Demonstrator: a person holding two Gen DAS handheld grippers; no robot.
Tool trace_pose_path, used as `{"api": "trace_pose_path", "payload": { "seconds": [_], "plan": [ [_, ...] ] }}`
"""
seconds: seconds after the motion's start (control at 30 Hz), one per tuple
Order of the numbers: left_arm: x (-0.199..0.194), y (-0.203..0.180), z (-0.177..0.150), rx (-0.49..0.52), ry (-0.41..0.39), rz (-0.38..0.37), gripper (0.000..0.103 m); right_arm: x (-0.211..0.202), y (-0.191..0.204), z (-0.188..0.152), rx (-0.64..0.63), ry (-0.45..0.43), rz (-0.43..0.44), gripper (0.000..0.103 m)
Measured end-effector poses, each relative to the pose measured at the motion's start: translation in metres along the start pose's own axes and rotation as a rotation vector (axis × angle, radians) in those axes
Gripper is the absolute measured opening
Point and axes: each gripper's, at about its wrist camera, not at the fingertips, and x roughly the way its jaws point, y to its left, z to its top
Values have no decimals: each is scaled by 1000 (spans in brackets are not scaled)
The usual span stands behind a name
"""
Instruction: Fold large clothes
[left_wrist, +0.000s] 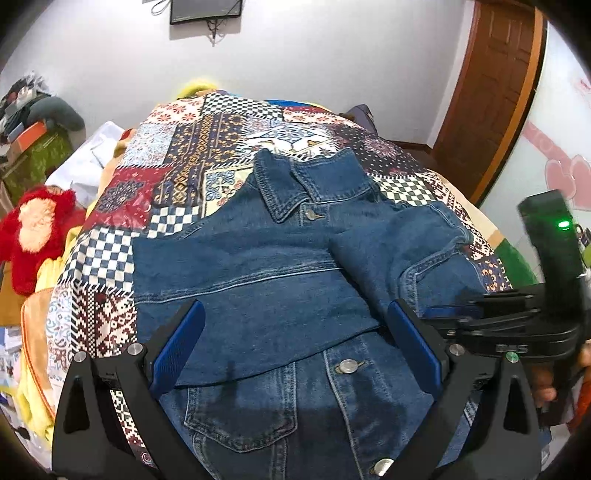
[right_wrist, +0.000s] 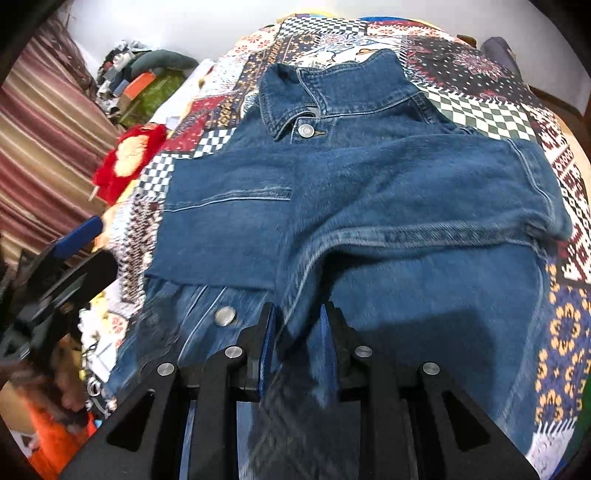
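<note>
A blue denim jacket (left_wrist: 280, 266) lies front up on a patchwork bedspread (left_wrist: 192, 147), collar at the far end, both sleeves folded across the chest. My left gripper (left_wrist: 295, 317) is open and empty just above the jacket's middle. The right gripper's body (left_wrist: 517, 317) shows at the right edge of the left wrist view. In the right wrist view the jacket (right_wrist: 369, 184) fills the frame, and my right gripper (right_wrist: 297, 314) is shut on the cuff end of the right sleeve (right_wrist: 306, 332), with denim pinched between its blue pads.
A red plush toy (left_wrist: 37, 232) lies off the bed's left side, with cluttered boxes (left_wrist: 33, 136) behind it. A brown door (left_wrist: 495, 92) stands at the right. The bedspread (right_wrist: 480, 74) extends beyond the collar. Striped curtains (right_wrist: 44, 147) hang at left.
</note>
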Motion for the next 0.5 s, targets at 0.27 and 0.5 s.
{"api": "trace_pose_path", "payload": {
  "seconds": [0.27,0.5],
  "plan": [
    [16,-49,31,117,5,-32,100,-74,-39,-10,27,-155,-82,20],
    [62,-116,55,229,86,-117,100,-125,-98,-11,89,-269,-211,20]
  ]
}}
